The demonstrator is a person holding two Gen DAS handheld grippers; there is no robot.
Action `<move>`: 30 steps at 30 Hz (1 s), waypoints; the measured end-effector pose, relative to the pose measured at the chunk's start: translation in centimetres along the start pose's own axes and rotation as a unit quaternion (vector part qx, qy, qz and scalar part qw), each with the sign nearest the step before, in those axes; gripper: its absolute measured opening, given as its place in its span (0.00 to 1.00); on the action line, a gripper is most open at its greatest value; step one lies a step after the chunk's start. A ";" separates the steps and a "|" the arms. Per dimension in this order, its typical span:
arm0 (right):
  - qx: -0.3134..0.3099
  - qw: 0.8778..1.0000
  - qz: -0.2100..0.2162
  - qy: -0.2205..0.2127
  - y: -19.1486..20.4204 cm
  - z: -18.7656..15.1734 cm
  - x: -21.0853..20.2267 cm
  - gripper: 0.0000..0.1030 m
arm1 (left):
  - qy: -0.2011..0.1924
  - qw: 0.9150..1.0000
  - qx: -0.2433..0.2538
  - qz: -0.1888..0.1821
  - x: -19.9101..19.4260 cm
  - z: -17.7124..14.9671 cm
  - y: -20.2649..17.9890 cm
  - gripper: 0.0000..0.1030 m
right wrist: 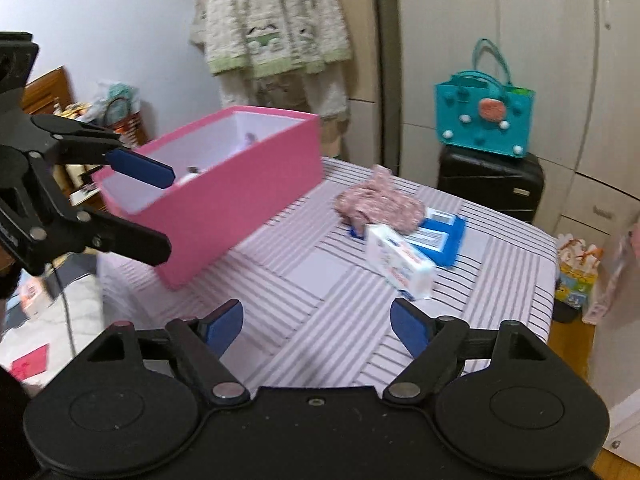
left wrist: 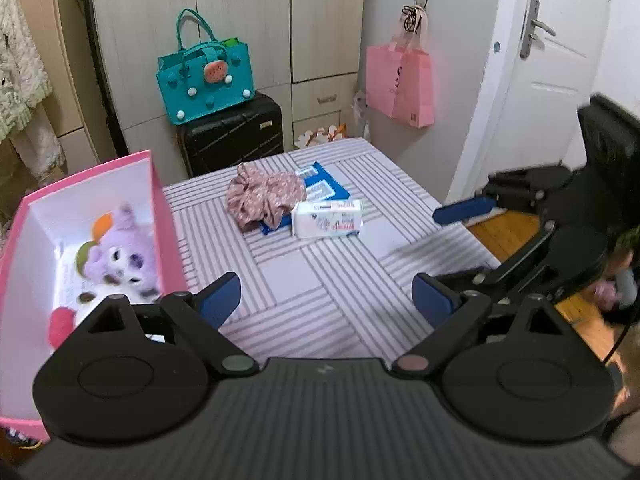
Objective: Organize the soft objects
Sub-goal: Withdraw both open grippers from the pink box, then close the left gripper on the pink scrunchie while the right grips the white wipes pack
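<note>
You held both the left gripper (left wrist: 326, 300) and right gripper (right wrist: 316, 326) over the striped worktop (left wrist: 320, 280), jaws spread and empty; the plush toy (left wrist: 120, 256) lay in the pink box (left wrist: 158, 200), the floral cloth (left wrist: 264, 196) mid-worktop

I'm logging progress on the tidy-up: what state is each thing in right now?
Left gripper: open, empty.
Right gripper: open, empty.
Pink cardboard box: lidless, on the striped table.
Purple plush toy: lying inside the box.
Crumpled pink floral cloth: on the table, partly over the blue packet.
Flat blue packet: lying under the cloth.
White tissue pack: sealed, on the table.
</note>
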State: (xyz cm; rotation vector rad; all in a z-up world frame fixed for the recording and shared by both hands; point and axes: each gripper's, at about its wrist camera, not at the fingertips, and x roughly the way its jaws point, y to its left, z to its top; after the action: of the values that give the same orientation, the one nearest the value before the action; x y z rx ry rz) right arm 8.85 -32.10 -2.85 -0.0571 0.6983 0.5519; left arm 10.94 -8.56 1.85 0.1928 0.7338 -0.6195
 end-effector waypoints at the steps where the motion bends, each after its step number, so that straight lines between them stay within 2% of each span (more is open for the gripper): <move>1: 0.002 1.000 -0.007 -0.007 -0.3 -0.4 0.5 0.82 | -0.005 1.000 -0.004 -0.001 0.8 0.1 -0.1 0.90; 4: 0.002 0.999 -0.026 -0.031 -1.2 -1.5 2.1 0.83 | -0.013 1.000 -0.020 -0.007 3.1 0.3 0.0 0.90; 7: 0.002 0.998 -0.048 -0.036 -2.3 -2.0 3.9 0.83 | -0.019 0.999 -0.046 -0.007 5.3 0.8 0.6 0.90; 14: 0.048 0.993 -0.104 -0.034 -3.6 -1.4 8.0 0.83 | -0.019 0.995 -0.089 0.035 10.2 3.4 2.3 0.90; 23: 0.151 0.979 -0.134 -0.026 -4.6 -0.5 12.8 0.89 | 0.006 0.989 -0.126 0.081 16.6 5.9 4.5 0.90; 26: 0.154 0.976 -0.151 -0.032 -4.5 -0.3 13.3 0.90 | 0.012 0.986 -0.140 0.090 18.0 6.1 5.4 0.90; 30: 0.142 0.978 -0.153 -0.029 -4.2 0.1 13.9 0.91 | 0.018 0.981 -0.177 0.075 18.9 5.7 6.4 0.88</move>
State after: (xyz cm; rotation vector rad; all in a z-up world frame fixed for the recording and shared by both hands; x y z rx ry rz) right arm 19.70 -29.25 -12.02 0.1161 0.6906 0.1559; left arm 28.79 -14.20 -7.03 -0.0697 0.8429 -0.3339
